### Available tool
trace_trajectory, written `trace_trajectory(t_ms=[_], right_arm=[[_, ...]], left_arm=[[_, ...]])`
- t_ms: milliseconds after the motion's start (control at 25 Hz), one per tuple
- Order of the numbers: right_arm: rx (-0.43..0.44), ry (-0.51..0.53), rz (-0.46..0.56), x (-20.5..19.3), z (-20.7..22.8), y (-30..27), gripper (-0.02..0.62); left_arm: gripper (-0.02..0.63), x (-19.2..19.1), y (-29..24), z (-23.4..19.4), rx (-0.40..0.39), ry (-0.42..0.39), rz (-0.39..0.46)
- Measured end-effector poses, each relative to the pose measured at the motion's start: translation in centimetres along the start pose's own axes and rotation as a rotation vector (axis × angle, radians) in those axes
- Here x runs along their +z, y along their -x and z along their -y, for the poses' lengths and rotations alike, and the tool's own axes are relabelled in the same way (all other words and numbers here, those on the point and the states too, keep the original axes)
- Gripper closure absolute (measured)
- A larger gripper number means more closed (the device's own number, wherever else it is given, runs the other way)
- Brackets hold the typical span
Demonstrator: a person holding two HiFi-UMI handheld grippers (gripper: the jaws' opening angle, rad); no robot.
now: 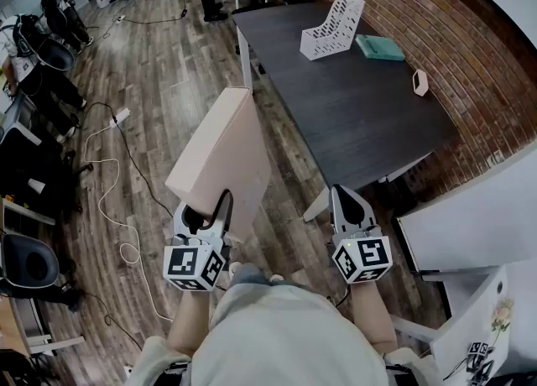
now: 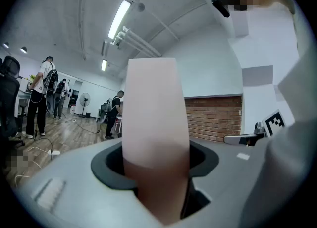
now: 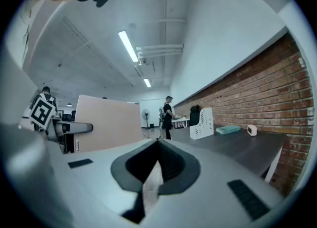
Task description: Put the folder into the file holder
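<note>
A pale pink folder [image 1: 222, 158] stands up in the air over the wooden floor, left of the table, with my left gripper [image 1: 204, 212] shut on its lower edge. In the left gripper view the folder [image 2: 154, 123] fills the gap between the jaws. The white perforated file holder [image 1: 333, 28] stands on the far part of the dark table [image 1: 352, 107], well away from the folder. My right gripper [image 1: 352, 208] is shut and holds nothing, near the table's front corner. From the right gripper view, the folder [image 3: 106, 123] is at the left and the file holder [image 3: 202, 123] farther off.
A teal book [image 1: 379, 47] lies beside the file holder and a small white device [image 1: 420, 82] sits near the brick wall [image 1: 436, 32]. Cables [image 1: 117, 208] run over the floor at left. Office chairs [image 1: 33, 267] and people stand at the room's far side.
</note>
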State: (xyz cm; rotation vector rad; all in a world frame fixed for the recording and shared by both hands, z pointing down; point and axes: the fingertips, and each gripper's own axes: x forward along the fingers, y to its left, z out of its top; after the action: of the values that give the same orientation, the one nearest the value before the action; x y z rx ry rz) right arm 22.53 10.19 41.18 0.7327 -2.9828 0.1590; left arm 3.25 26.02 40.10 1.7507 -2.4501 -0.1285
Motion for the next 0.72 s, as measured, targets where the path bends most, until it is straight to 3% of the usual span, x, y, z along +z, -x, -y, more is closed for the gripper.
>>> trace_trajectory(t_ms=[240,720], right_arm=[[0.005,0.007,0.008,0.2,-1.0,3.3,0.595],[0.026,0.028,0.019,0.5,-2.2,5.4,0.595]], left_arm=[[0.341,0.7,2.7,2.3,-0.007,0.012,0.030],[0.341,1.1,4.6,3.0,-0.003,0.037,0.068]])
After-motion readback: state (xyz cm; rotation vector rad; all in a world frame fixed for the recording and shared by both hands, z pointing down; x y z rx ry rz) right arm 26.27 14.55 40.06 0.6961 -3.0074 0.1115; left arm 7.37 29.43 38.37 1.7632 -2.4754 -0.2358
